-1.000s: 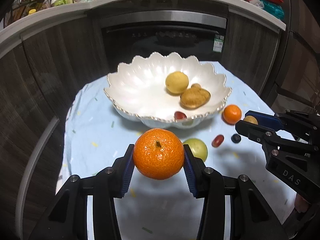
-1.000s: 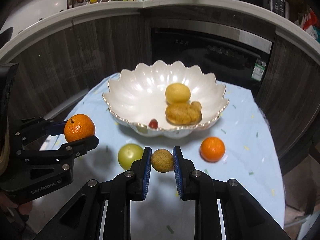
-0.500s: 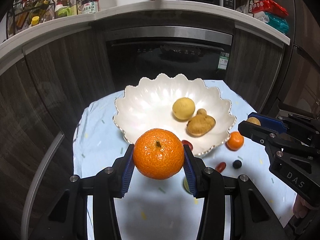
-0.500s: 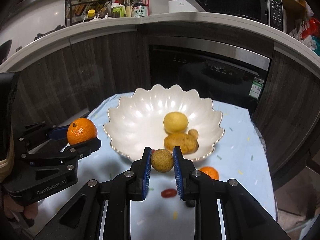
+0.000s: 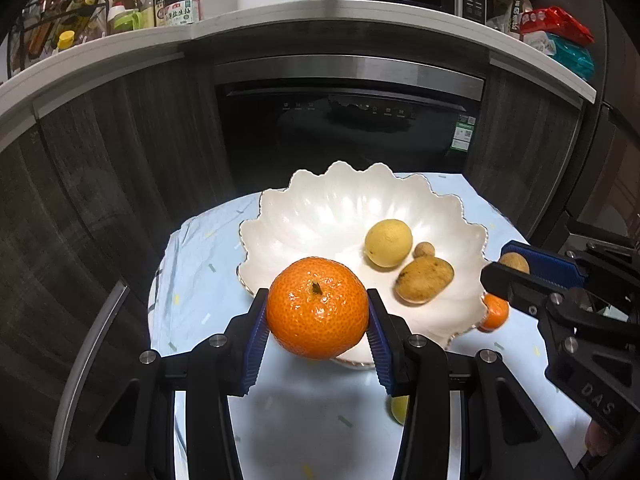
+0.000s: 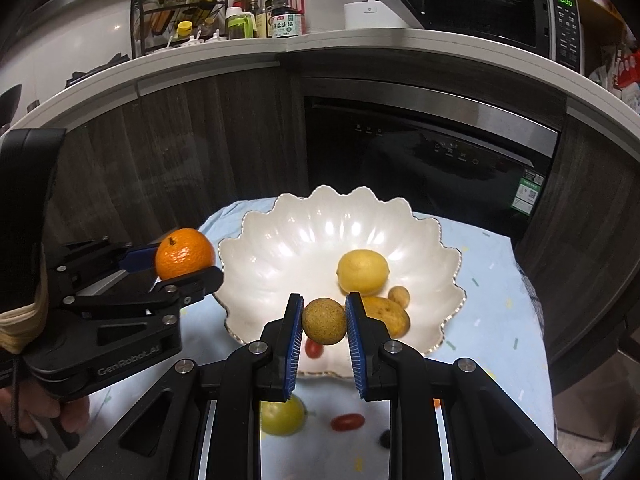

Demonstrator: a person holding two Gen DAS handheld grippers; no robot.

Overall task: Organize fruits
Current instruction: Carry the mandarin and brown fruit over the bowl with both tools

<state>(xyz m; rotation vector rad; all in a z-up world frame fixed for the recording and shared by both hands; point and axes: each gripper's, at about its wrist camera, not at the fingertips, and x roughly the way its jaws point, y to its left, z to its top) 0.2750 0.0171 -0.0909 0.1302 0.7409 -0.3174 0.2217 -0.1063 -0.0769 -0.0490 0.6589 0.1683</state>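
Orange and glossy, a mandarin point(image 5: 317, 313) sits clamped between the blue pads of the left gripper point(image 5: 317, 320), held in the air just over the near rim of the white scalloped bowl point(image 5: 320, 220). The right gripper point(image 6: 323, 322) is closed on a small brown round fruit point(image 6: 323, 321), also held above the bowl's near rim.

Inside the bowl lie a yellow lemon point(image 6: 362, 271), a brownish oblong fruit point(image 6: 386, 314) beside it and a small tan nut-like piece point(image 6: 399, 296) touching both — all toward the bowl's right half. A red cherry tomato point(image 6: 313, 349) rests against the bowl's near edge.

The bowl stands on a tabletop covered by a pale blue cloth point(image 6: 496, 280). In front of the bowl on the cloth are a green fruit point(image 6: 282, 416), another red cherry tomato point(image 6: 347, 421) and a small dark berry point(image 6: 385, 438) partly hidden by the gripper. A second mandarin point(image 5: 495, 312) lies just beside the bowl's right rim.
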